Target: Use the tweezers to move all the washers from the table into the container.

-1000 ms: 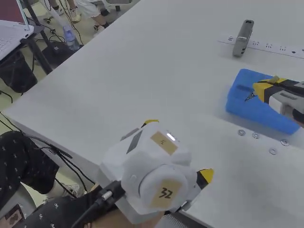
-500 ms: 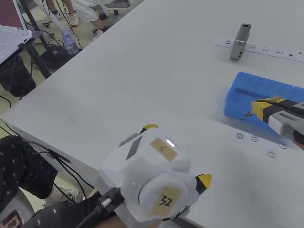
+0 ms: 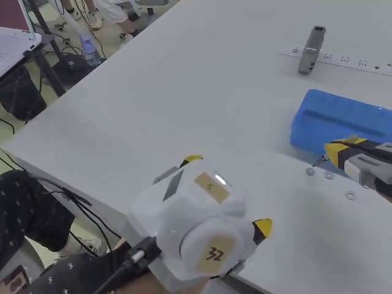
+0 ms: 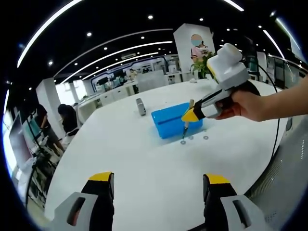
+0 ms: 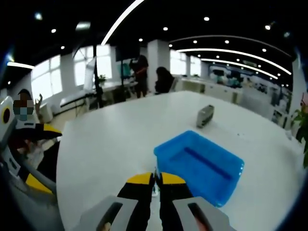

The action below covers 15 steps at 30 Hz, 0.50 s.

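Three small metal washers (image 3: pixel 329 176) lie on the white table just in front of the blue container (image 3: pixel 343 116). My right gripper (image 3: pixel 339 150) is shut on the tweezers (image 3: pixel 318 160), whose tip hovers just above the leftmost washer (image 3: pixel 310 172). In the left gripper view the right gripper (image 4: pixel 192 114) points the tweezers (image 4: pixel 185 127) down at the washers (image 4: pixel 183 142) beside the container (image 4: pixel 174 121). My left gripper (image 3: pixel 228 193) stays open near the table's front edge, its fingers (image 4: pixel 103 192) wide apart with nothing between them. The right gripper view looks over its shut jaws at the container (image 5: pixel 202 166).
A grey oblong device (image 3: pixel 311 48) and a white power strip (image 3: pixel 352 61) lie beyond the container. The table edge runs along the left, with a laptop desk, cables and bags (image 3: pixel 24 86) below. People stand in the far background.
My right gripper has carried the tweezers from over the blue container down toward me, to the table by the washers. The left gripper has stayed put.
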Each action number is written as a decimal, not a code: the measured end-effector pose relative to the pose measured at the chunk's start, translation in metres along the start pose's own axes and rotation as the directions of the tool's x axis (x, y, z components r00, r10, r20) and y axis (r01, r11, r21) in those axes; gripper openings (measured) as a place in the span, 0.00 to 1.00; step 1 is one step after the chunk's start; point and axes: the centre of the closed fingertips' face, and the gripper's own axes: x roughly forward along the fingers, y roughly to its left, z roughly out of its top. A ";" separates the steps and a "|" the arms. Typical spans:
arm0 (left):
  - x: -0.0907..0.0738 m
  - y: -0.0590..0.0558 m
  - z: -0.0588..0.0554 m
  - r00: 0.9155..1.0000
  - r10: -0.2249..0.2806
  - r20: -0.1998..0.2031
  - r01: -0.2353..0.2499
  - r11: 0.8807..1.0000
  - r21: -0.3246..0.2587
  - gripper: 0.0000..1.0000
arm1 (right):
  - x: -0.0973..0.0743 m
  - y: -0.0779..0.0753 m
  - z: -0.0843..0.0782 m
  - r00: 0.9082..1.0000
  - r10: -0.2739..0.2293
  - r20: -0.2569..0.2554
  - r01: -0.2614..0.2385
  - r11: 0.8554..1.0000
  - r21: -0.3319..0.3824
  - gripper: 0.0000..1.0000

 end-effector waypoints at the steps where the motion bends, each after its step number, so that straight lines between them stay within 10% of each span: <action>1: 0.000 0.000 0.000 1.000 0.000 0.000 0.000 1.000 -0.001 0.77 | 0.000 0.001 -0.002 1.000 0.002 -0.003 -0.002 1.000 0.001 0.01; 15: 0.000 0.001 0.000 1.000 0.005 0.000 -0.005 1.000 0.002 0.77 | 0.007 -0.001 -0.003 1.000 0.001 -0.030 -0.002 1.000 -0.010 0.01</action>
